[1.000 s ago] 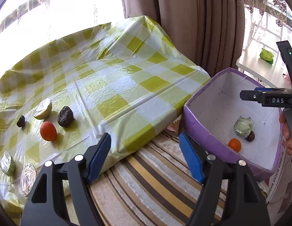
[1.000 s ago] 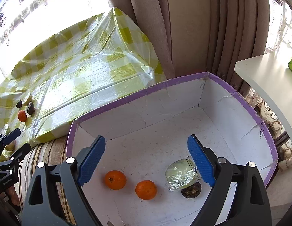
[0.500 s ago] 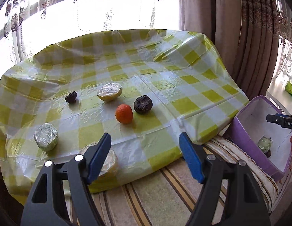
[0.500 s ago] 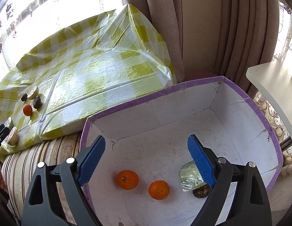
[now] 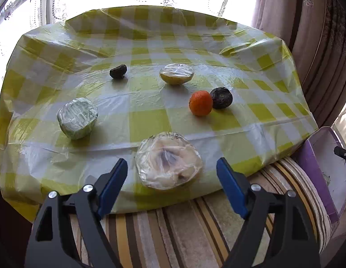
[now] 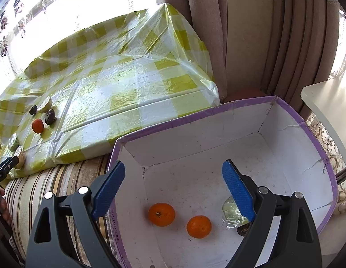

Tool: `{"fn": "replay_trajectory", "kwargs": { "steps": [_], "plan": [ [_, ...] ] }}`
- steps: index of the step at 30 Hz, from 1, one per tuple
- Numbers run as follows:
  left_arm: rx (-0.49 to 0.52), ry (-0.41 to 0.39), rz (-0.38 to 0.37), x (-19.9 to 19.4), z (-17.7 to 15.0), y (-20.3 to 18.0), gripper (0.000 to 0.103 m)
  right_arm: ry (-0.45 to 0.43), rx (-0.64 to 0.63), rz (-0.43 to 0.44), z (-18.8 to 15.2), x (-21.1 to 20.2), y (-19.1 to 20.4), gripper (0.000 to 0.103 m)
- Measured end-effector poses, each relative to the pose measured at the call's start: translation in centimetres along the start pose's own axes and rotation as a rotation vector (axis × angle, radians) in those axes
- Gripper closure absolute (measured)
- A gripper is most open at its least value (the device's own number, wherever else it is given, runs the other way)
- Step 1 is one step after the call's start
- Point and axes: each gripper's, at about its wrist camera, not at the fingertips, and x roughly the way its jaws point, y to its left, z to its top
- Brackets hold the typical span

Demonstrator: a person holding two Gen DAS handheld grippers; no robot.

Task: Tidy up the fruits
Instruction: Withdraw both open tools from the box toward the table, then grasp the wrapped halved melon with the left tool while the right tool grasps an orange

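Sunlit curtains back a low surface under a yellow-checked plastic cloth (image 5: 150, 120); striped upholstery (image 5: 184, 230) runs along its near edge. Left gripper (image 5: 171, 178) angles downward, its jaws just widened and standing open either side of a wrapped pale fruit half (image 5: 169, 160), pads clear of it. Beyond lie a wrapped green fruit (image 5: 78, 118), an orange (image 5: 201, 103) and a dark fruit (image 5: 221, 97). Right gripper (image 6: 173, 189) hangs open, holding nothing, over the purple-rimmed box (image 6: 217, 109), which contains two oranges (image 6: 161, 214).
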Motion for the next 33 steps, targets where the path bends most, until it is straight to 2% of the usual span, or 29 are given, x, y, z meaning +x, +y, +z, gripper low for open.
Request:
{"fn": "replay_trajectory", "kwargs": {
  "steps": [6, 8, 11, 23, 33],
  "plan": [
    [0.008, 0.025, 0.003, 0.9, -0.2, -0.1, 0.022, -0.009, -0.028, 0.026, 0.2, 0.3, 2.2, 0.016],
    [0.011, 0.036, 0.009, 1.3, -0.2, 0.0, 0.036, -0.013, -0.049, 0.041, 0.2, 0.5, 3.6, 0.016],
    [0.004, 0.044, -0.009, 1.6, -0.3, 0.2, 0.039, -0.023, -0.094, 0.068, 0.2, 0.8, 6.1, 0.016],
    [-0.062, 0.005, 0.003, 1.4, -0.4, 1.7, 0.04, -0.115, -0.214, 0.204, 0.5, 2.0, 17.1, 0.016],
    [-0.114, -0.011, 0.003, 1.0, -0.8, 3.0, 0.039, -0.134, -0.327, 0.235, 0.9, 4.1, 24.7, 0.016]
  ]
}}
